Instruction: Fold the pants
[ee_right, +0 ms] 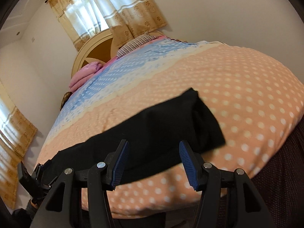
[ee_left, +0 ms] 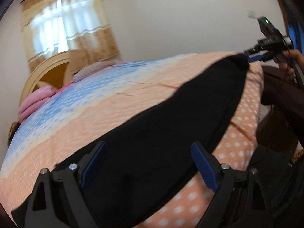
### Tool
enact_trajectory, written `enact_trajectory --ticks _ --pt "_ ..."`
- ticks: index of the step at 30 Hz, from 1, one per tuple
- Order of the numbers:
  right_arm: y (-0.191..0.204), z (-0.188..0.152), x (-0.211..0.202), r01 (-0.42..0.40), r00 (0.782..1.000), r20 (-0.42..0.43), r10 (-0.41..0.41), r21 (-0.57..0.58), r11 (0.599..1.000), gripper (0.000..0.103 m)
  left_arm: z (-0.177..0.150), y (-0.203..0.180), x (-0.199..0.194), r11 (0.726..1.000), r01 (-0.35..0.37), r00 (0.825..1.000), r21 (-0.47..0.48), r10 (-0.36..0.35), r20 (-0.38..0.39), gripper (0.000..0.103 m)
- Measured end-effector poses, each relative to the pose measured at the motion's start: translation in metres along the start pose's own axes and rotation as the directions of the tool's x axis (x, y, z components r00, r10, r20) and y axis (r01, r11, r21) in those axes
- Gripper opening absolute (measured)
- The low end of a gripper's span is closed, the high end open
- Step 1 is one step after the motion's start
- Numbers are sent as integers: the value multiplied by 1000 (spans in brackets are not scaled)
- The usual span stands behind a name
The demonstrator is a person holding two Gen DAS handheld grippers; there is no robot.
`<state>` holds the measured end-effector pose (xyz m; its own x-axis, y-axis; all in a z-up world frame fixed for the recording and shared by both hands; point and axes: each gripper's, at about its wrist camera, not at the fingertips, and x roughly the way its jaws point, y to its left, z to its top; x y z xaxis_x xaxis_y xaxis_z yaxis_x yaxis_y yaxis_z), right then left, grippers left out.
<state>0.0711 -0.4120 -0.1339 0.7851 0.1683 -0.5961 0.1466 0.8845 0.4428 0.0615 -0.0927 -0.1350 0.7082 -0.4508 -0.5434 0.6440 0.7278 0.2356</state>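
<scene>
Black pants [ee_left: 171, 133] lie in a long folded strip across the orange dotted bedspread [ee_left: 114, 114], also seen in the right wrist view [ee_right: 161, 129]. My left gripper [ee_left: 150, 163] is open, its blue pads on either side of the near end of the strip. My right gripper [ee_right: 153, 161] is open just above the other end, whose folded end lies ahead of it to the right. In the left wrist view the right gripper [ee_left: 254, 57] shows at the far end of the pants. The left gripper [ee_right: 41, 167] shows at far left in the right wrist view.
The bed has a blue band [ee_right: 117, 70], pink folded bedding [ee_right: 83, 76] and a striped pillow [ee_right: 133, 43] near the wooden headboard [ee_right: 95, 49]. Curtained windows [ee_right: 106, 13] stand behind. The person's dark clothing [ee_left: 281, 95] is at the bed's edge on the right.
</scene>
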Motion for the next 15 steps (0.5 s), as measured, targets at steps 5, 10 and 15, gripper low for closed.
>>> enact_trajectory --ticks 5,10,15 --pt "-11 -5 4 -25 999 21 25 17 1000 57 11 -27 17 993 80 996 82 -75 -55 63" --pt "-10 -13 10 -25 999 31 25 1 1000 57 9 -34 28 988 125 988 95 -115 -107 55" --pt "-18 -17 7 -27 998 49 26 22 999 57 6 -47 37 983 137 982 124 -119 -145 55"
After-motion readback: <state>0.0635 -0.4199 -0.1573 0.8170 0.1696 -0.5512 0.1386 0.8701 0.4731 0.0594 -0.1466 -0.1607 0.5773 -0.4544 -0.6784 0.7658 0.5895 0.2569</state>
